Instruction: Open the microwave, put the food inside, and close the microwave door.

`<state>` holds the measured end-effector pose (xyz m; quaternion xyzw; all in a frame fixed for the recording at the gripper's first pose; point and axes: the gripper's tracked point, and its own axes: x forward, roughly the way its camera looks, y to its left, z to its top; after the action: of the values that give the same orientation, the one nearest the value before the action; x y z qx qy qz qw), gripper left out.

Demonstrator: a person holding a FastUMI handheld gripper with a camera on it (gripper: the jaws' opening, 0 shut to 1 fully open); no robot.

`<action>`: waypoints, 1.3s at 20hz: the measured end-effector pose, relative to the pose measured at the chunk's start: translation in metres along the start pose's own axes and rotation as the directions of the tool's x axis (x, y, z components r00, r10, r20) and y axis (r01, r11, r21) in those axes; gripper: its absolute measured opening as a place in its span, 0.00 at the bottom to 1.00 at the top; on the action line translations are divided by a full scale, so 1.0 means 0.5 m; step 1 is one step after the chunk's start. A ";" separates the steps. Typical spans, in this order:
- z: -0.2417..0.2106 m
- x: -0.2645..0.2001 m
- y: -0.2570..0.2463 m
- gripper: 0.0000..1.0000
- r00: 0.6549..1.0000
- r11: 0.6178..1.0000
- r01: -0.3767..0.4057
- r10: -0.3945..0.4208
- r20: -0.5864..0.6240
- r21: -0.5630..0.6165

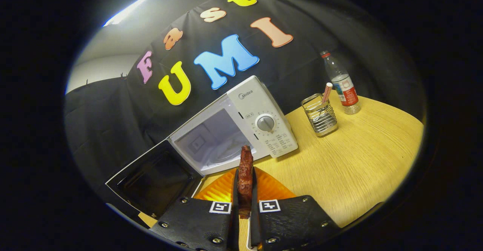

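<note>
Round pale wooden table point(358, 160). White box microwave point(241, 126), dark door point(154, 179) swung open, at 11 o'clock beyond the fingers. Orange ribbed plate point(222, 190) just ahead. Gripper point(245, 194) clamped on reddish-brown meat slab point(245, 168), held upright between both fingers. Looks light, stiffish, maybe greasy; pinch across the flat faces seems sound

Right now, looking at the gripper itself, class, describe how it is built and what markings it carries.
The gripper has two broad, flat finger blocks with a textured surface, fastened by round metal screws along their edges. Each block carries a square black-and-white coded marker near its inner front corner. Thin flat finger plates run forward from the blocks, standing narrowly apart.
</note>
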<state>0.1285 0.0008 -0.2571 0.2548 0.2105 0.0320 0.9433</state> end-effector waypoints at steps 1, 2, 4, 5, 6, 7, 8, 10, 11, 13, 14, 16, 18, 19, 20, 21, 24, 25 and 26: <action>0.004 0.010 0.014 0.12 1.000 1.000 -0.005 0.005 0.002 -0.002; 0.006 0.022 0.028 0.12 1.000 1.000 -0.011 0.011 0.005 0.001; 0.005 0.048 0.064 0.12 1.000 1.000 -0.030 0.030 0.007 0.009; 0.005 0.062 0.080 0.12 0.999 0.999 -0.036 0.036 0.009 0.008; 0.002 0.079 0.093 0.12 0.999 0.999 -0.037 0.037 0.011 0.007; 0.000 0.097 0.107 0.12 0.999 0.999 -0.043 0.043 0.013 0.011; -0.002 0.114 0.126 0.12 0.999 0.998 -0.053 0.053 0.013 0.017; -0.006 0.148 0.159 0.12 0.998 0.998 -0.059 0.059 0.025 0.007; -0.007 0.168 0.172 0.12 0.998 0.998 -0.059 0.059 0.035 -0.008; -0.015 0.207 0.195 0.12 0.998 0.998 -0.059 0.060 0.031 -0.028; -0.021 0.226 0.206 0.12 0.997 0.997 -0.063 0.064 0.032 -0.034; -0.026 0.258 0.222 0.12 0.997 0.997 -0.063 0.065 0.041 -0.038; -0.037 0.292 0.232 0.12 0.998 0.997 -0.047 0.049 0.043 -0.060; -0.041 0.307 0.234 0.12 0.998 0.996 -0.035 0.038 0.045 -0.077; -0.045 0.323 0.235 0.12 0.998 0.996 -0.026 0.030 0.047 -0.090; -0.045 0.337 0.238 0.12 0.998 0.996 -0.020 0.025 0.051 -0.092; -0.036 0.382 0.246 0.12 0.997 0.998 -0.009 0.013 0.071 -0.066; -0.035 0.404 0.245 0.12 0.997 0.999 -0.003 0.006 0.071 -0.054; -0.034 0.425 0.247 0.12 0.998 0.999 -0.001 0.003 0.062 -0.036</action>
<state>0.3206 0.1514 -0.2906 0.2387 0.1803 0.0290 0.9538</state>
